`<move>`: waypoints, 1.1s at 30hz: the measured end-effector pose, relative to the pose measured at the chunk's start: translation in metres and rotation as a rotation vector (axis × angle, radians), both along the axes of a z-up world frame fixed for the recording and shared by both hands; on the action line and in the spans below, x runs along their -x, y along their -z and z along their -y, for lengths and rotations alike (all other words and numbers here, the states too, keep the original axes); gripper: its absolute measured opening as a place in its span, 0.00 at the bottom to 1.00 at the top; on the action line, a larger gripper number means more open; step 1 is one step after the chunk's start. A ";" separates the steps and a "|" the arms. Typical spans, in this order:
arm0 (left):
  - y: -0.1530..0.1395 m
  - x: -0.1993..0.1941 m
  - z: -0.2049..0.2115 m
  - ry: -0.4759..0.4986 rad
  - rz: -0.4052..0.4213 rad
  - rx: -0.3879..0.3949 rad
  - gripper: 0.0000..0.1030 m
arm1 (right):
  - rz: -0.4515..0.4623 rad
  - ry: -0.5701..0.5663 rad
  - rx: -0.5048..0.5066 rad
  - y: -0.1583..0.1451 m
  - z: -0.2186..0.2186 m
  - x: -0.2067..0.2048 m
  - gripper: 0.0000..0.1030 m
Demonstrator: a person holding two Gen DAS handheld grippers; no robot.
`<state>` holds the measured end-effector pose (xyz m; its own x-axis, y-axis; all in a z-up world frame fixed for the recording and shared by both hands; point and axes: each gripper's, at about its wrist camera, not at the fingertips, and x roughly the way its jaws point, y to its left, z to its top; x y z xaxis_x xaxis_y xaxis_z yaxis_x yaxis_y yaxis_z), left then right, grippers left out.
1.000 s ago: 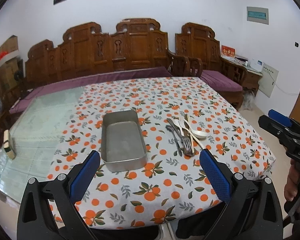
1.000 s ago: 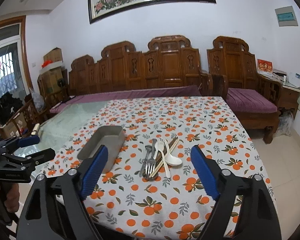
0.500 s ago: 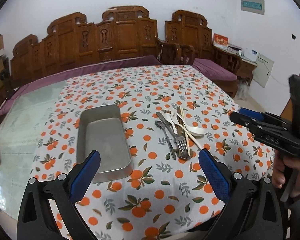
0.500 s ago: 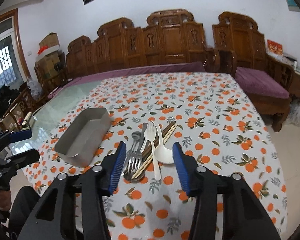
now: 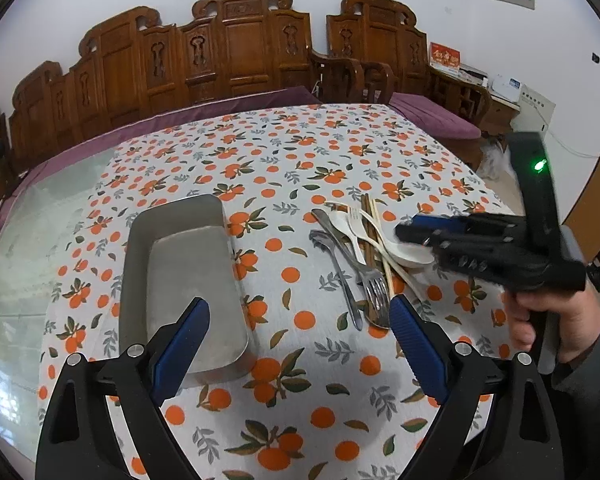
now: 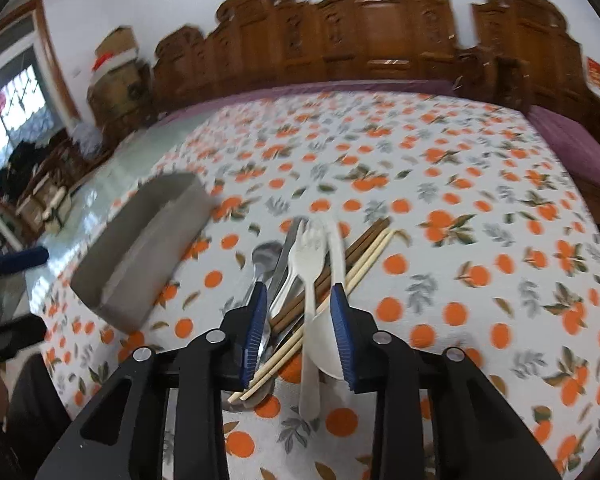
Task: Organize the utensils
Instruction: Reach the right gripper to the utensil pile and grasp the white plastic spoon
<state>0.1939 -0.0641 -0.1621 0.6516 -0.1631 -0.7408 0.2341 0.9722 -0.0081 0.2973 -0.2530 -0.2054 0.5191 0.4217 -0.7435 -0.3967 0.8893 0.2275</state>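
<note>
A pile of utensils point(image 5: 364, 256) lies on the orange-patterned cloth: a metal fork point(image 5: 376, 292), a metal spoon point(image 5: 342, 276), a white plastic spoon point(image 5: 410, 256) and chopsticks. Left of it sits an empty metal tray point(image 5: 188, 264). My left gripper point(image 5: 298, 312) hangs over the near cloth between tray and pile, jaws wide and closing slightly, with nothing between them. My right gripper point(image 6: 299, 294) is low over the pile, jaws closing. The white fork point(image 6: 309, 248) and white spoon point(image 6: 328, 344) lie in its gap, and the pads are not pressing them. It also shows as the right gripper point(image 5: 414, 229).
A person's hand point(image 5: 540, 320) holds the right gripper's handle. A carved wooden bench point(image 5: 236, 40) with purple cushions stands behind the table. Bare glass tabletop point(image 5: 32, 220) lies left of the cloth. The table's right edge drops to the floor.
Both grippers have come down and closer to the table. The right one's jaws have narrowed a lot and now sit over the utensil pile. The left one's jaws narrowed slightly.
</note>
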 end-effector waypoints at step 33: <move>0.038 -0.022 0.035 0.014 -0.065 -0.066 0.82 | -0.128 -0.030 0.101 0.032 -0.001 -0.019 0.09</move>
<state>0.2154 -0.0991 -0.2002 0.5997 -0.1212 -0.7910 0.2488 0.9677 0.0404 0.3160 -0.2516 -0.2375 0.4055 0.3553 -0.8422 -0.3973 0.8983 0.1876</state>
